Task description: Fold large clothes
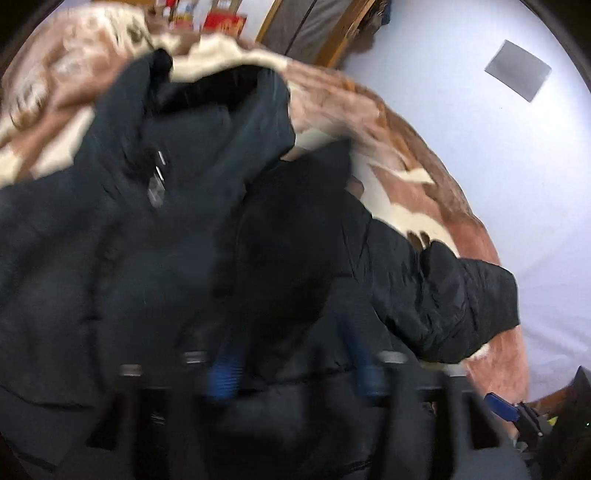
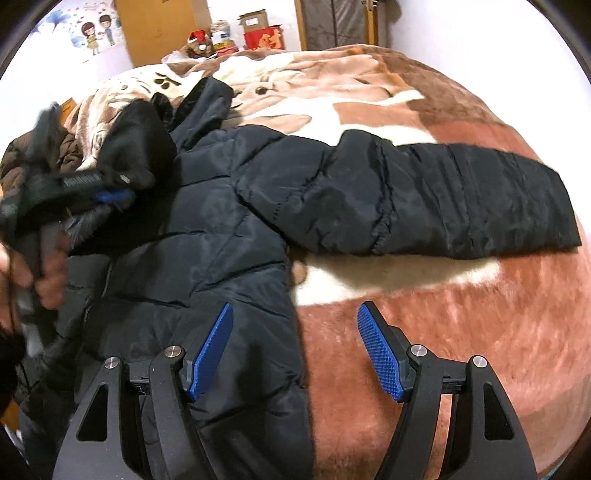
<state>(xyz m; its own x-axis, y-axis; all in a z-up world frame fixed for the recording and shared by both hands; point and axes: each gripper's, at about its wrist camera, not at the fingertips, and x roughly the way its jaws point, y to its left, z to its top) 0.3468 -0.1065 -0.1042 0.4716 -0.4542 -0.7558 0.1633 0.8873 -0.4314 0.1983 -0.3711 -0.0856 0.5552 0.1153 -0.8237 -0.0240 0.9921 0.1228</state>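
Note:
A large dark navy puffer jacket [image 2: 207, 229] lies on a bed covered by a brown and cream blanket [image 2: 443, 302]. One sleeve [image 2: 443, 206] stretches out to the right. My right gripper [image 2: 295, 347] is open and empty, hovering over the jacket's right edge. My left gripper [image 2: 110, 195] shows at the left of the right wrist view, blurred, over the jacket's collar area. In the left wrist view the jacket [image 1: 166, 240] fills the frame; the left gripper [image 1: 291, 365] is blurred, its blue pads apart, with dark fabric between them.
A brown garment [image 2: 40, 155] lies at the bed's left side. Boxes [image 2: 258, 33] and a wooden door [image 2: 162, 29] stand beyond the bed. The right gripper's blue pad [image 1: 502, 406] shows at the lower right of the left wrist view.

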